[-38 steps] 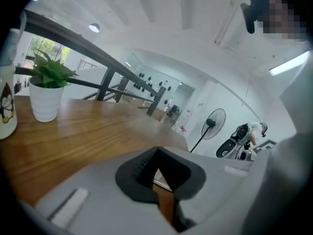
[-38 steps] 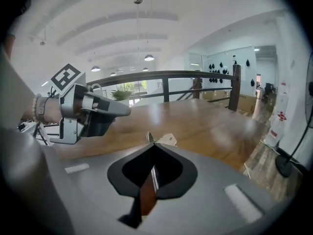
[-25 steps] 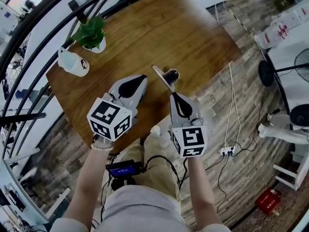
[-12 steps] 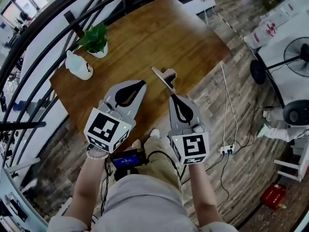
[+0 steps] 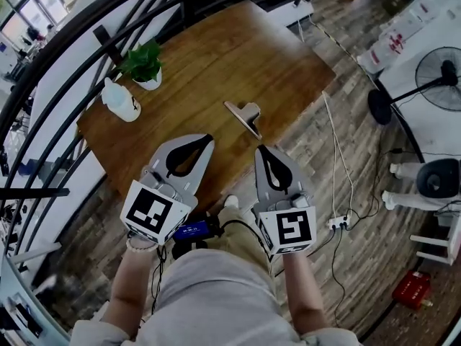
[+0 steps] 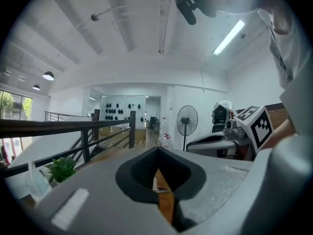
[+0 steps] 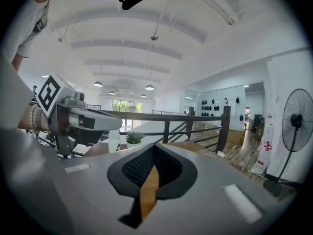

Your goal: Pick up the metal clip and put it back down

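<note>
Metal clip (image 5: pixel 245 115): lies apart on the wooden table (image 5: pixel 238 56) near its front edge, long axis slanting far-left to near-right, straight ahead of the right gripper (image 5: pixel 261 150), which is nearer than the left gripper (image 5: pixel 208 138); both grippers pressed together, empty.

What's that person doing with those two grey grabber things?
A person holds a gripper in each hand at the near edge of a wooden table. The left gripper and the right gripper are both shut and hold nothing. The metal clip lies on the table just ahead of them, touched by neither. A potted plant stands farther off.
</note>
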